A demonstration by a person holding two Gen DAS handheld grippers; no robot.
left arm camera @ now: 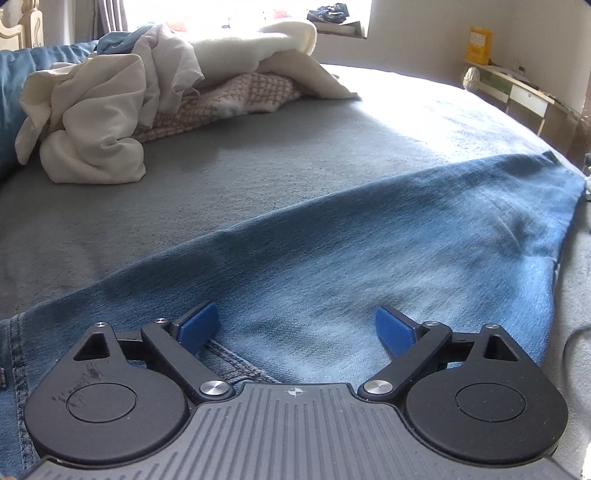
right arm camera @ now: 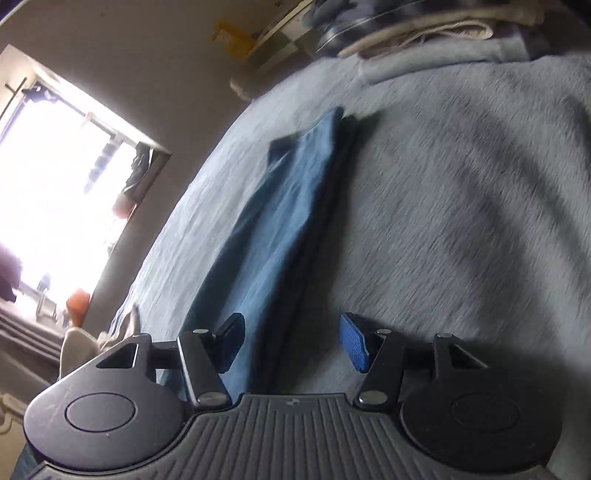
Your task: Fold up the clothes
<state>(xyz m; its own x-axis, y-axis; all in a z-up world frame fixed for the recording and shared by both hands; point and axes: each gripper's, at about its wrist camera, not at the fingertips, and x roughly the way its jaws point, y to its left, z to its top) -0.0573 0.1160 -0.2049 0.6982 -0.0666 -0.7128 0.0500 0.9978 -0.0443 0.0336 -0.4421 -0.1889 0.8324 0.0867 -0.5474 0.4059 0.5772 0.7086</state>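
Observation:
A pair of blue jeans lies flat on the grey bed cover, the legs stretched toward the right. My left gripper is open just above the jeans near a seam, holding nothing. In the right wrist view the jeans run away from me as a long strip with a dark folded edge on their right side. My right gripper is open and empty over the near end of that strip, its view tilted and blurred.
A heap of cream and checked clothes lies at the far left of the bed. A shelf unit stands by the wall at right. Folded fabric lies at the bed's far end. A bright window is at left.

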